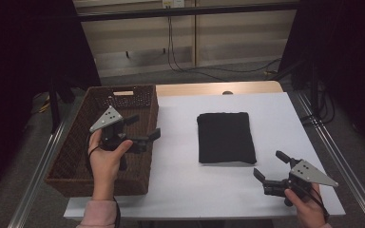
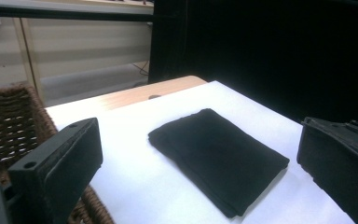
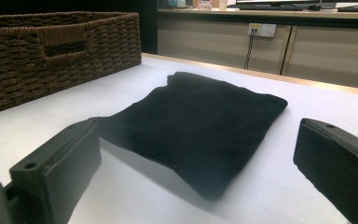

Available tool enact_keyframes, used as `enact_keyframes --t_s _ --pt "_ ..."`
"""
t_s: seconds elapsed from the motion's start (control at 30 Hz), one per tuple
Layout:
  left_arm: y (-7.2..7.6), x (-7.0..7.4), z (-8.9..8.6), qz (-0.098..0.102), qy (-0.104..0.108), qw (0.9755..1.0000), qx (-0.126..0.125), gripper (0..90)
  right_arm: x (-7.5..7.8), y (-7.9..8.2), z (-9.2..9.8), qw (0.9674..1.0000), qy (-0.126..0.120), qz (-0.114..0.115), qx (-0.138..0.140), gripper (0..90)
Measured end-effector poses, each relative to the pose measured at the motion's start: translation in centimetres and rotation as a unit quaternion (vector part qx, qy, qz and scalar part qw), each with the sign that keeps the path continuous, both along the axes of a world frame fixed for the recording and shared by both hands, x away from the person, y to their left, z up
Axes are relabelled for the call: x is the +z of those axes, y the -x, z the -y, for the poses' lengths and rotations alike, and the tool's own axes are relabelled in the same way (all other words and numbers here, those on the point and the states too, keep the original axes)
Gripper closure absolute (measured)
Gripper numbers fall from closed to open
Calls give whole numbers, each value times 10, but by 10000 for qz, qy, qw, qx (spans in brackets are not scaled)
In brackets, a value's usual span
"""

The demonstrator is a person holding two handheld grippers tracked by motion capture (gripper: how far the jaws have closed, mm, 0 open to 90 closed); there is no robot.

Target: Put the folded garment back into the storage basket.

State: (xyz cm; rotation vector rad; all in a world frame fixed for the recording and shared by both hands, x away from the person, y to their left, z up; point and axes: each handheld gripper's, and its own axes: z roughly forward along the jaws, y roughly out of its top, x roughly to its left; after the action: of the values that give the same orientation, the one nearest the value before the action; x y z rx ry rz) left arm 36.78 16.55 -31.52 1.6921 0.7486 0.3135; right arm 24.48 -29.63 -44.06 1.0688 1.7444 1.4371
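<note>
A folded black cloth (image 1: 225, 137) lies flat on the white table (image 1: 180, 175), a little right of the middle. It also shows in the left gripper view as the black cloth (image 2: 216, 156) and in the right gripper view as the black cloth (image 3: 200, 123). My left gripper (image 1: 145, 127) hangs open over the right side of the woven basket (image 1: 76, 156), pointing toward the cloth. My right gripper (image 1: 271, 166) is open near the table's front right, just below the cloth's near right corner, with nothing between its jaws.
The brown wicker basket (image 3: 51, 51) with a handle slot stands at the table's left edge. A strip of wooden tabletop (image 1: 209, 88) runs behind the white sheet. Cables (image 1: 173, 52) hang on the wall beyond. Metal rails (image 1: 332, 156) flank the table.
</note>
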Motion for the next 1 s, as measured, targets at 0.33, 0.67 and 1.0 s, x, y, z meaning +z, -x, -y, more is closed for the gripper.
enact_keyframes --t_s 0.33,0.67,1.0 --pt "-9 2 22 -119 -63 9998 -110 0 0 1 0 10000 13 22 16 4" --pt "-16 3 44 -179 -167 9995 -174 0 1 1 0 10000 41 30 39 6" --pt "-22 1 66 -264 -208 9991 -272 0 1 2 0 10000 5 44 39 7"
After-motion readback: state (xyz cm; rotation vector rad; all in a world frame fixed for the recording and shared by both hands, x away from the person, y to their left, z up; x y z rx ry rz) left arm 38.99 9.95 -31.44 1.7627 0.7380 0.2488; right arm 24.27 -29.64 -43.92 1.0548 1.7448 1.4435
